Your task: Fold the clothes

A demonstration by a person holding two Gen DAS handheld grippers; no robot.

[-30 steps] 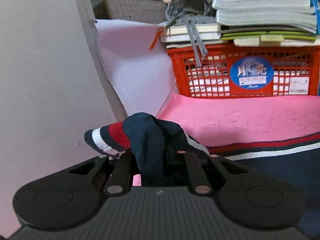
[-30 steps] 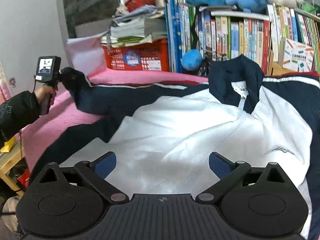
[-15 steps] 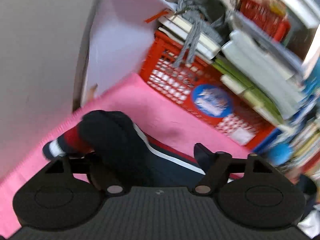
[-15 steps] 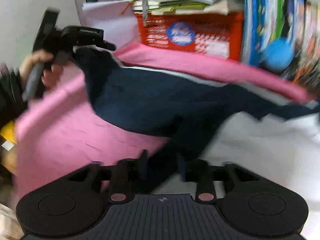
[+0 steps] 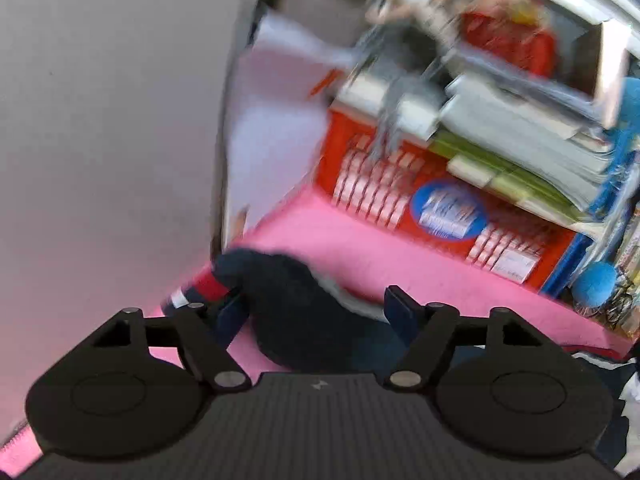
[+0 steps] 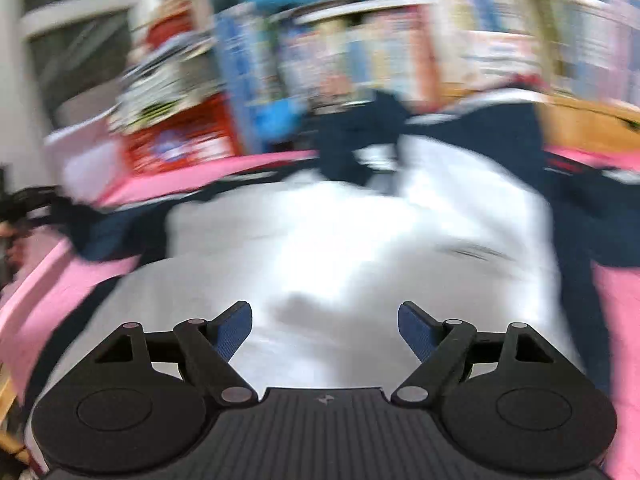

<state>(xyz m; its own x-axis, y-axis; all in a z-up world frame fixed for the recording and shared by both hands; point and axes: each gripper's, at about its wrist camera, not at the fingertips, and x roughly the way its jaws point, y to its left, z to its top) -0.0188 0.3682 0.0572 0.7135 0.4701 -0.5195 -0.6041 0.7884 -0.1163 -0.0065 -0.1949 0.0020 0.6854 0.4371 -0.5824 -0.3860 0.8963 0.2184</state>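
Note:
A navy and white jacket lies spread on the pink bed cover, its white body towards me and navy collar at the back. In the left wrist view its navy sleeve with a red and white striped cuff lies bunched on the pink cover between the spread fingers of my left gripper, which is open. My right gripper is open and empty, just above the white body. Both views are blurred by motion.
A red plastic crate topped with stacked books stands at the back of the bed, beside a grey wall. A bookshelf with blue soft toys runs behind the jacket. A blue ball sits by the crate.
My left gripper has opened and let go of the sleeve cuff, which now lies on the pink cover. My right gripper shut on dark fabric, then opened and swung back over the white body.

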